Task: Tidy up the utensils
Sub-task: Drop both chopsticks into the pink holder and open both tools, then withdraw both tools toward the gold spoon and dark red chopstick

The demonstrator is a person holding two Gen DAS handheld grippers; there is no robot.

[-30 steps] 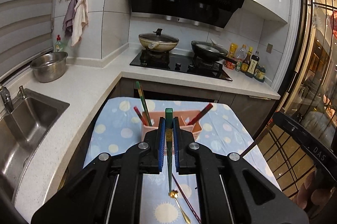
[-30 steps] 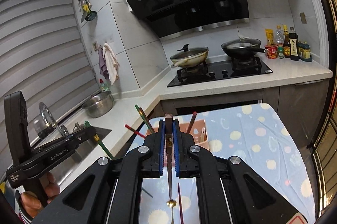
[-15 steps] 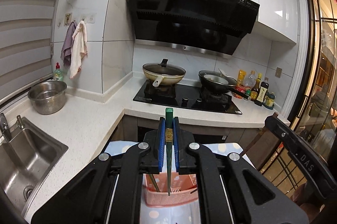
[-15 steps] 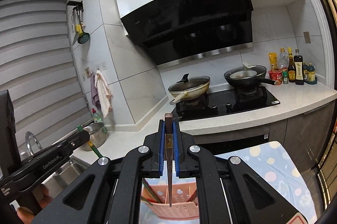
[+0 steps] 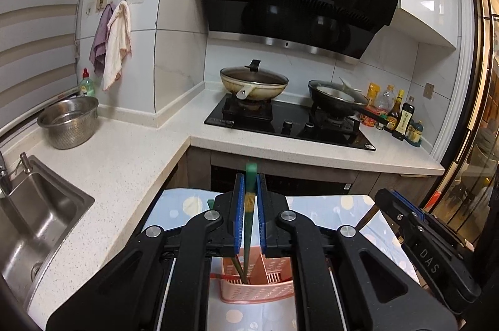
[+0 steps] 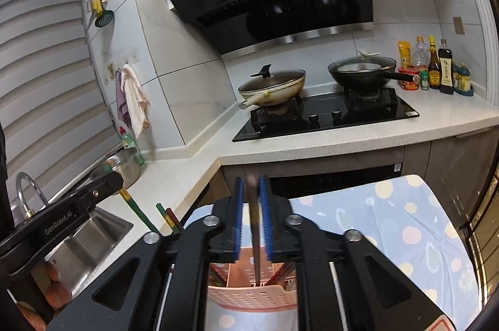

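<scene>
Lidded wok (image 5: 253, 83), steel bowl (image 5: 68, 121), sink (image 5: 28, 215)

Below my left tongs (image 5: 248, 200) the pink slotted plastic utensil basket (image 5: 255, 290) is already crowded: upright chopsticks fill its left compartment, leaving little room beside the green chopstick (image 5: 249, 225) I carry. My right tongs (image 6: 253, 206) hang over the same basket, their dark chopstick (image 6: 254, 237) dipping into the middle compartment, with red sticks crowding both sides. My two tongs stand close together, hemming each other in. To the right, the blue dotted cloth on the bench (image 6: 421, 225) lies open.
</scene>
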